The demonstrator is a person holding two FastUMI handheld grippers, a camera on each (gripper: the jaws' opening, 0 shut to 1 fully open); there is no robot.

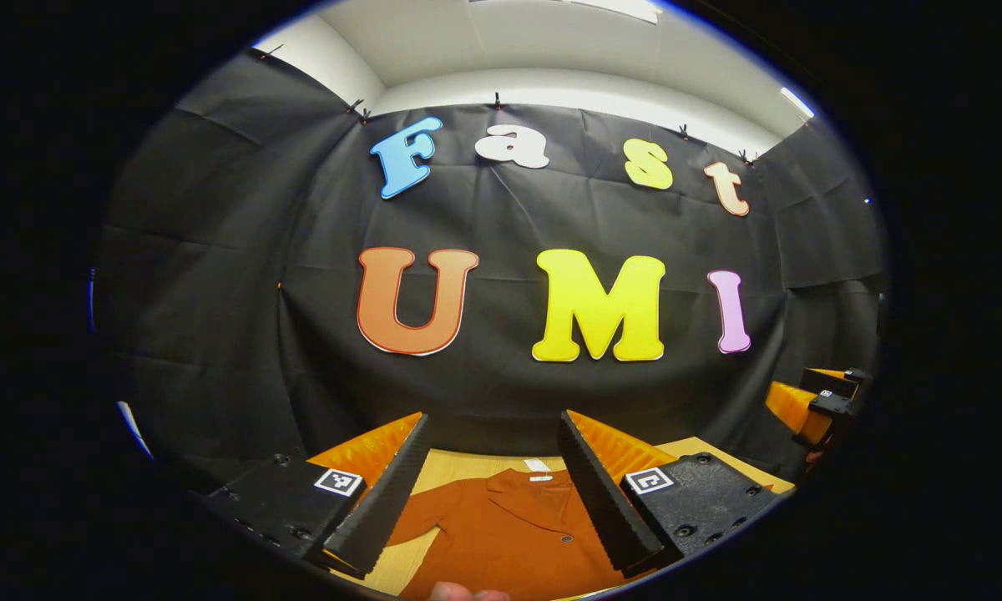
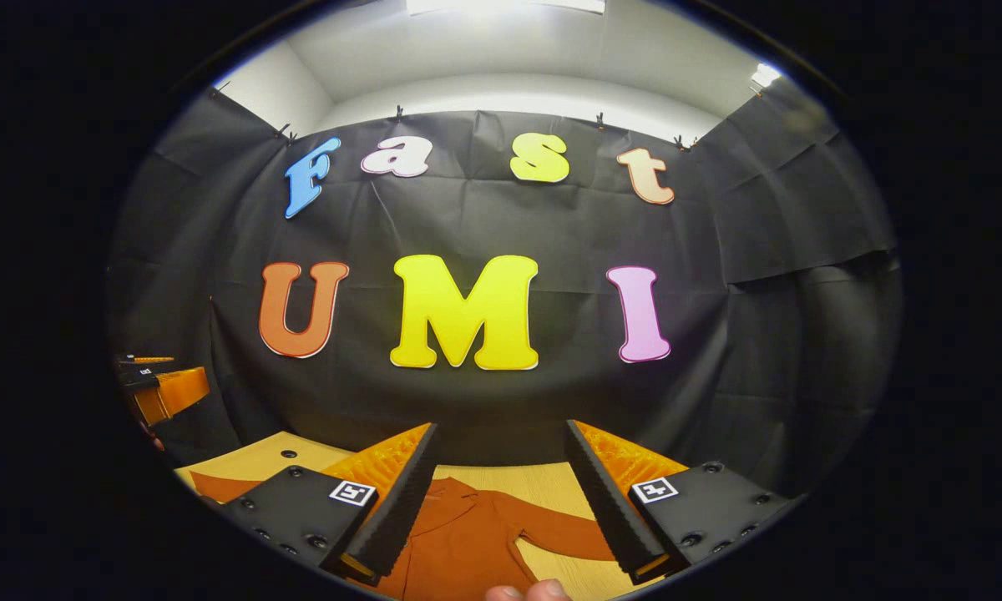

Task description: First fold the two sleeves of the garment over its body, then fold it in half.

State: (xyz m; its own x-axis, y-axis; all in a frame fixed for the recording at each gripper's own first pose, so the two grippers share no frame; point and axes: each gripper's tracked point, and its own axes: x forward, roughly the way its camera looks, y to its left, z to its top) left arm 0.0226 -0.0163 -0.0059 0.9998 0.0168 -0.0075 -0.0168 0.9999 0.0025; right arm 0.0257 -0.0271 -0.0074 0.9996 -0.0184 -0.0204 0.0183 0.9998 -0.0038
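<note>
Shirt (image 1: 509,534) lies flat on the worktop (image 2: 501,480), sleeves out. It's probably soft and floppy, so pinch each cuff. Your left gripper (image 1: 493,484) and right gripper (image 2: 497,492) fingers are wide, empty.

The garment (image 1: 501,534) lies flat on the table (image 1: 459,467), collar toward the booth's back wall, with a label (image 1: 538,467) at the collar's far edge. The left gripper (image 1: 494,492) hangs above the garment's chest, and beside it, off to its right, hangs the right gripper (image 2: 494,497), above the sleeve (image 2: 564,530) that stretches sideways across the tabletop.
</note>
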